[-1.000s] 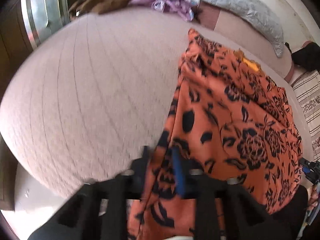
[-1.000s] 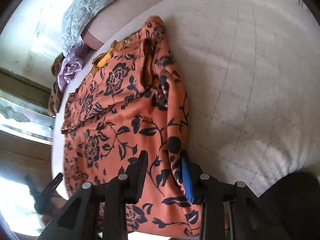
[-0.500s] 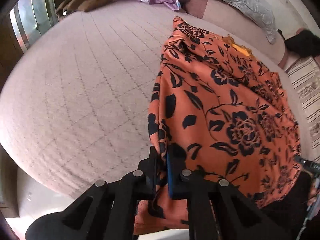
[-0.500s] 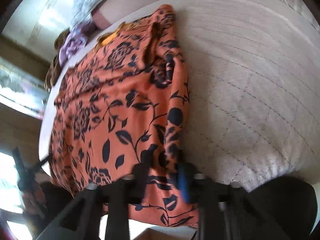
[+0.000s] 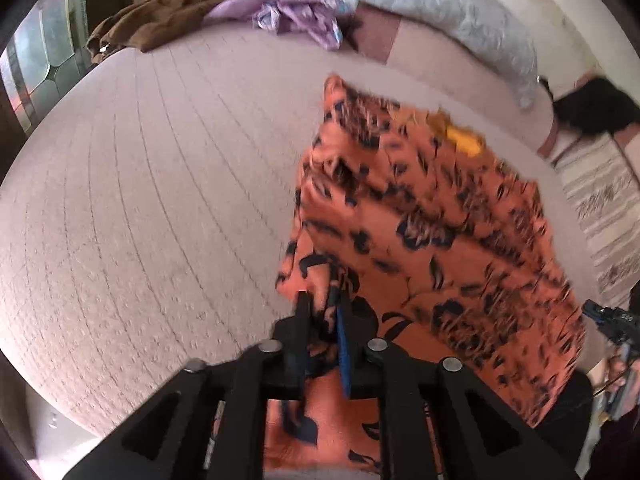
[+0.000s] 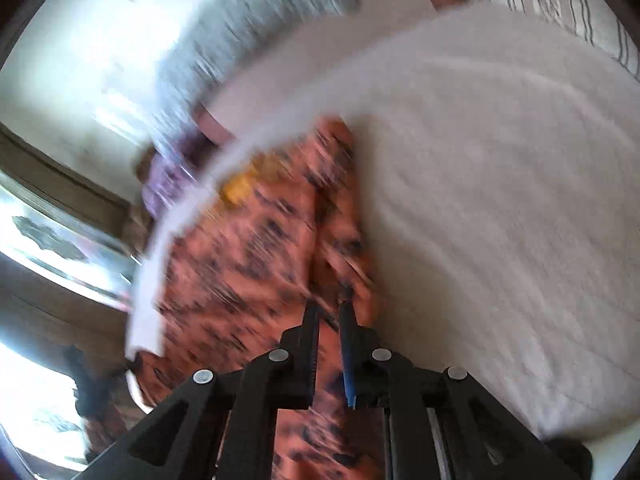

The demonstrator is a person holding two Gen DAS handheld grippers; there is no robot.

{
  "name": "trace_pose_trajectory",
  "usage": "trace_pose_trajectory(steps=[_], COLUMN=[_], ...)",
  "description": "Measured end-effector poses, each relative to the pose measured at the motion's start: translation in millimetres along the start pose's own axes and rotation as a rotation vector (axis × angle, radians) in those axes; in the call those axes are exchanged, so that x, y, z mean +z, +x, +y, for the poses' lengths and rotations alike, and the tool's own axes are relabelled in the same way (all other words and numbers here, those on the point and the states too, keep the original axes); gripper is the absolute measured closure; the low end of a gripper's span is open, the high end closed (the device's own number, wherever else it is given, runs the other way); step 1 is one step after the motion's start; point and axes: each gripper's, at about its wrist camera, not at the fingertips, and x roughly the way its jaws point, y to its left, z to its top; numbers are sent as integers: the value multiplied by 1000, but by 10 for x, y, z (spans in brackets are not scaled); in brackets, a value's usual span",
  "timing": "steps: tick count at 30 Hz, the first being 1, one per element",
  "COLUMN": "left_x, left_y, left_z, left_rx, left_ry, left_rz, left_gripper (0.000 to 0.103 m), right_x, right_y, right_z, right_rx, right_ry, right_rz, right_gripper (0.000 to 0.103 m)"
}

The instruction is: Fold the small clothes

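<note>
An orange garment with a black flower print [image 5: 420, 216] lies on the pale quilted bed [image 5: 140, 200]. My left gripper [image 5: 324, 300] holds the garment's near left edge, raised off the bed; its jaws are opening slightly, with bunched fabric still pinched between them. In the blurred right wrist view the same garment [image 6: 248, 264] runs from the bed [image 6: 500, 200] up to my right gripper [image 6: 330, 308], which is shut on the near right edge. A yellow patch [image 5: 464, 140] shows at the garment's far end.
A brown cloth [image 5: 180, 4], a purple cloth [image 5: 292, 12] and a grey quilted pillow [image 5: 440, 12] lie along the bed's far side. A striped rug [image 5: 600, 200] covers the floor on the right. The bed's left part is bare quilt.
Both grippers closed on the garment's near edge and lifted it. The held edge now stands off the bed, and both views have gone blurred with motion.
</note>
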Motion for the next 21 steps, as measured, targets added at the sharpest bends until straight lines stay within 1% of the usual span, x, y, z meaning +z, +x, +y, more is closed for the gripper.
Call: trace_pose_trajectory(steps=[1,2,3,4,5,6,7,9,10,11,12,13,14,15,16,17,18,19,20,21], left_x=[-26,-78,-110,-131,-148,-158,-175,-186,-183,-193,-191,-205,-216,-223,-221,-193,-134,-40,39,178], left_y=[41,59,80,98,115,130,144,166,165,160,185,171,162,134,89,36,-45,-140,-203,-281], left_z=[-22,-34,-45,-41,-35,-26,-10,11,-2,-22,-48,-39,-49,-69,-82,-96,-97,-91,-80,-71], left_rx=[2,0,5,17,20,12,-7,-44,-47,-45,-45,-51,-53,-48,-52,-68,-105,-151,-180,-213], left_ry=[20,39,51,52,51,50,46,26,31,40,50,52,57,72,85,91,87,76,65,46], left_rz=[12,18,23,26,26,33,46,72,77,82,103,118,124,120,118,111,98,81,71,59], left_gripper=[79,69,53,46,40,40,40,41,44,66,92,94,95,95,95,95,96,96,96,96], right_x=[-54,-146,-197,-268,-350,-426,-479,-589,-631,-658,-692,-741,-776,-825,-873,-900,-893,-849,-803,-658], right_y=[22,8,-13,-50,-88,-116,-134,-115,-43,20,133,275,350,357,352,355,314,243,197,104], right_z=[-27,-75,-100,-137,-204,-240,-260,-199,-144,-114,-78,-29,45,159,247,317,389,484,536,597], right_rx=[-8,-16,-28,-30,-1,34,68,110,107,103,110,118,102,58,55,86,94,110,128,173], right_ry=[-1,-11,-19,-27,-21,-7,3,-32,-58,-71,-84,-101,-130,-213,-271,-283,-298,-330,-340,-335], right_rz=[30,38,33,24,25,32,39,47,53,63,95,152,166,154,164,204,203,191,180,149], right_gripper=[90,89,79,64,51,23,19,19,19,19,23,38,47,72,89,89,89,90,91,91])
